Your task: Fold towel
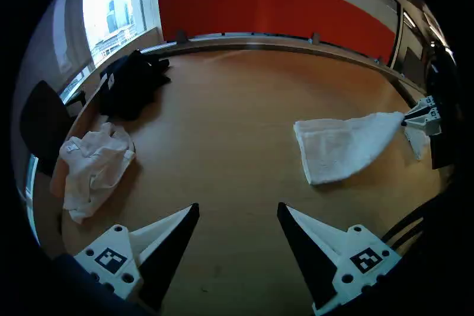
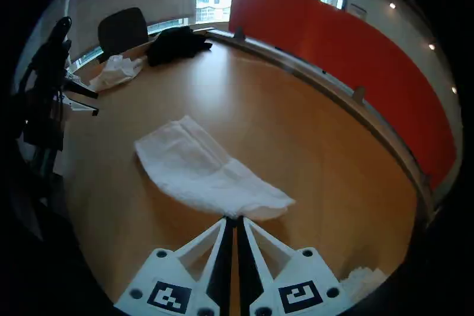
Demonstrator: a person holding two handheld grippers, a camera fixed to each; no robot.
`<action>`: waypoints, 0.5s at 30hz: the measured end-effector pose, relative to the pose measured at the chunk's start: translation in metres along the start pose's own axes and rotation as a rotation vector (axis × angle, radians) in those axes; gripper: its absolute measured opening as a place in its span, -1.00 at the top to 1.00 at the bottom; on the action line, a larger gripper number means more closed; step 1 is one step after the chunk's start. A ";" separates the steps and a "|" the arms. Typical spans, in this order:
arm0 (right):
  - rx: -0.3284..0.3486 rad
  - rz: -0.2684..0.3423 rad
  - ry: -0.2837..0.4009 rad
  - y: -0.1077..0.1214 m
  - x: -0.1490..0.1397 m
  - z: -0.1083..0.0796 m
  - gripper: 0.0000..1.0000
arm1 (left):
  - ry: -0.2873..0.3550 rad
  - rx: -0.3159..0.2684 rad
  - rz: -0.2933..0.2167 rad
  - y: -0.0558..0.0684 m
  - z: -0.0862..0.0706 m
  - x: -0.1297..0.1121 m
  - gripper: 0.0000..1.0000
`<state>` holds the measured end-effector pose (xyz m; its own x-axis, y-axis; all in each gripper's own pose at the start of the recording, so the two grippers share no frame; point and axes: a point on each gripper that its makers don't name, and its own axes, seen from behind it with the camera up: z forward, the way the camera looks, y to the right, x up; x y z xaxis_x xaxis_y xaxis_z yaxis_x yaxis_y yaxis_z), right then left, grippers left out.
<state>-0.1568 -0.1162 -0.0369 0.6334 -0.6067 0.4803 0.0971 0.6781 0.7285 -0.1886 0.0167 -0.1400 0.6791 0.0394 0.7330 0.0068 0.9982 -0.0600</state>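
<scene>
Left tool [image 1: 237, 206]: fingers spread wide, nothing between them, hovering over bare bench [image 1: 237, 108]. Right tool [image 2: 236, 219]: fingers pressed nearly together, pinching one corner of the towel [image 2: 201, 171]. In the right gripper view the towel runs away from the tips toward the upper left, partly folded, with its far end flat on the wood. In the left gripper view the right tool [image 1: 423, 115] sits at the far right edge, and the towel [image 1: 338, 147] stretches from it. The pinched corner is pulled up to a point, and the wider left end rests on the bench.

Towel is roughly mid-bench, well apart from the other fabrics. A crumpled white cloth [image 1: 95, 165] lies near the bench's left edge, with a black garment [image 1: 130, 82] just beyond it, closer to the window. In the right gripper view both show at the far end: white cloth [image 2: 115, 72], black garment [image 2: 176, 43]. A dark chair [image 2: 121, 28] stands behind them. A red panel [image 2: 355, 49] runs along the bench's far side. A small white scrap [image 2: 361, 277] lies at lower right, near the right tool; can't tell what it is.
</scene>
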 end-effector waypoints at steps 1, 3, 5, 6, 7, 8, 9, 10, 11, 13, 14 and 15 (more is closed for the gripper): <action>-0.002 -0.004 0.006 0.001 0.004 -0.002 0.91 | 0.001 0.000 0.000 0.000 0.000 0.000 -0.97; -0.008 -0.012 0.018 0.003 0.010 -0.007 0.91 | 0.002 -0.001 -0.001 0.001 -0.001 0.001 -0.96; -0.015 -0.020 0.028 0.006 0.016 -0.012 0.91 | 0.005 -0.001 0.000 0.001 -0.001 0.002 -0.96; -0.018 -0.024 0.031 0.008 0.018 -0.014 0.91 | 0.005 -0.001 0.000 0.001 -0.001 0.002 -0.96; -0.020 -0.028 0.034 0.009 0.020 -0.016 0.91 | 0.005 0.000 0.000 0.001 -0.001 0.002 -0.96; -0.022 -0.031 0.036 0.011 0.021 -0.018 0.91 | 0.005 0.000 0.001 0.001 -0.001 0.002 -0.96; -0.025 -0.035 0.039 0.012 0.023 -0.020 0.91 | 0.005 -0.001 0.001 0.001 -0.001 0.002 -0.96; -0.027 -0.038 0.042 0.013 0.024 -0.022 0.91 | 0.005 -0.001 0.001 0.001 0.000 0.003 -0.96; -0.029 -0.041 0.045 0.014 0.026 -0.023 0.91 | 0.005 -0.001 0.001 0.002 0.000 0.003 -0.96; -0.032 -0.046 0.048 0.016 0.028 -0.027 0.91 | 0.005 -0.002 0.001 0.002 0.000 0.002 -0.97; -0.033 -0.048 0.049 0.016 0.029 -0.028 0.91 | 0.005 -0.002 0.002 0.002 -0.001 0.002 -0.97; -0.033 -0.049 0.049 0.017 0.029 -0.029 0.91 | 0.004 -0.002 0.002 0.002 0.000 0.002 -0.97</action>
<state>-0.1149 -0.1105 -0.0250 0.6639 -0.6193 0.4191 0.1539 0.6616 0.7339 -0.1868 0.0186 -0.1389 0.6822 0.0410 0.7301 0.0068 0.9980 -0.0624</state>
